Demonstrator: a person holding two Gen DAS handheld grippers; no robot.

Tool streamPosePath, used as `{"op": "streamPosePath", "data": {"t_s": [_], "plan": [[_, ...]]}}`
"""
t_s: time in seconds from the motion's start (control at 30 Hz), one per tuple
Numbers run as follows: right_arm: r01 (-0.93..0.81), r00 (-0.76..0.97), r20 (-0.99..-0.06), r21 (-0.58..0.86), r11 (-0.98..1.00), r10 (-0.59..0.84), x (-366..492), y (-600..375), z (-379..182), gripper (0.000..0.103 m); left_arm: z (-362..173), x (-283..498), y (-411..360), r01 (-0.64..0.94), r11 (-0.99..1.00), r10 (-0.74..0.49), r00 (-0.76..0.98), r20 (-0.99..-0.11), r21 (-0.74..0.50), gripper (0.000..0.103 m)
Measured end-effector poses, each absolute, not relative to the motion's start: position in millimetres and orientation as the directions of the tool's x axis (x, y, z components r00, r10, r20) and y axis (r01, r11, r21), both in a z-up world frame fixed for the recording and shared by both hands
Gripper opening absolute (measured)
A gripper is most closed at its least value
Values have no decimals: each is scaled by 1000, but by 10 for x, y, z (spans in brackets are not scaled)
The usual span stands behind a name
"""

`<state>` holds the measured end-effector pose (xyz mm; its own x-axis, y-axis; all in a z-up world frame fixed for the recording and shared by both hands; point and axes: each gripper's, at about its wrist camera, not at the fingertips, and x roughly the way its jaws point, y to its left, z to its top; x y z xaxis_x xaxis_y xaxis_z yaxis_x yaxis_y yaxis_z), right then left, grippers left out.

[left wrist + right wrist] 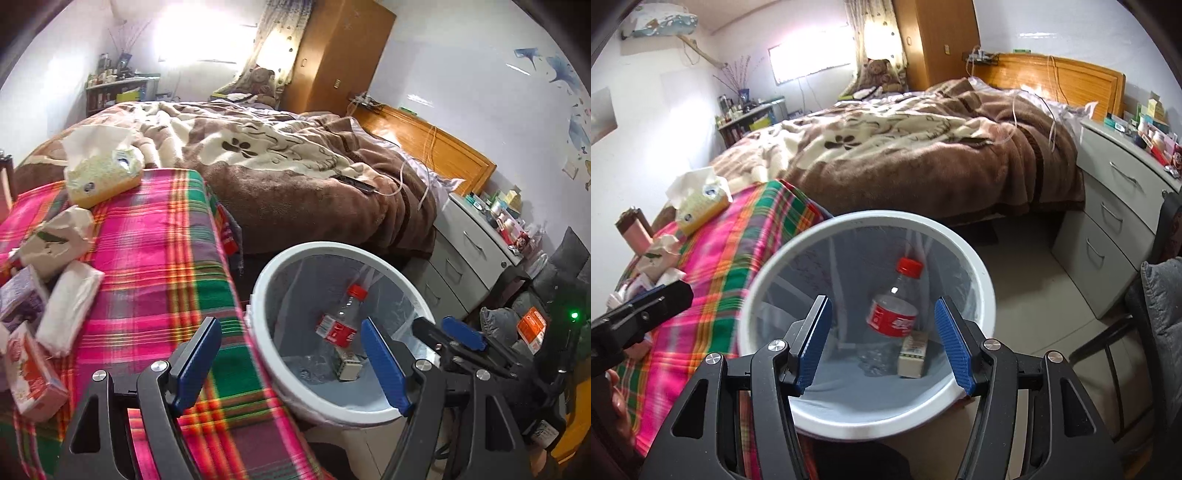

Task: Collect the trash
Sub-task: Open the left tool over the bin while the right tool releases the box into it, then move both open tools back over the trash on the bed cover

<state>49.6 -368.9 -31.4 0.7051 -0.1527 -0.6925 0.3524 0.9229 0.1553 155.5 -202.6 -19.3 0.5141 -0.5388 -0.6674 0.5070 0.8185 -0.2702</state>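
A white round bin [258, 295] [753, 295] with a clear liner stands beside the plaid-covered table [155, 258] [731, 240]. Inside lie a plastic bottle [338, 326] [894, 314] with a red cap and red label, and a small carton [349, 365] [913, 354]. My left gripper [291, 362] is open and empty, straddling the table edge and the bin rim. My right gripper [884, 343] is open and empty above the bin mouth; it also shows in the left wrist view [461, 332]. Crumpled paper [55, 240] [659, 254], a white tissue wad [70, 306] and small packets [29, 369] lie on the table's left.
A yellow tissue box [103, 170] [700, 199] sits at the table's far end. A bed with a brown blanket [295, 158] [923, 147] lies behind. Grey drawers [469, 251] [1115, 221] stand to the right, with a dark chair [1145, 332] nearer.
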Motion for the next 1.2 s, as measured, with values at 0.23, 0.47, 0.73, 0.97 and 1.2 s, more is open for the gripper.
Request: {"op": "streamPosePath", "data": {"t_s": [0.23, 0.47, 0.73, 0.97, 1.2], "plan": [[297, 742, -659, 164, 941, -119, 524, -3400, -238, 60, -96, 1436, -1604, 453, 862, -483, 591, -646, -229, 78], [198, 785, -617, 183, 963, -44, 607, -3026, -206, 61, -27, 1304, -996, 365, 909, -407, 680, -610, -201, 78], [84, 780, -624, 185, 979, 51, 754, -2617, -215, 66, 25, 1251, -264, 220, 958, -288, 753, -592, -185, 78], [19, 760, -639, 197, 980, 114, 880, -2269, -243, 66, -44, 1190, 273, 127, 973, -219, 770, -599, -193, 78], [-66, 720, -665, 217, 974, 197, 1055, -1852, -309, 66, -253, 1155, 680, 36, 983, -145, 754, -641, -179, 78]]}}
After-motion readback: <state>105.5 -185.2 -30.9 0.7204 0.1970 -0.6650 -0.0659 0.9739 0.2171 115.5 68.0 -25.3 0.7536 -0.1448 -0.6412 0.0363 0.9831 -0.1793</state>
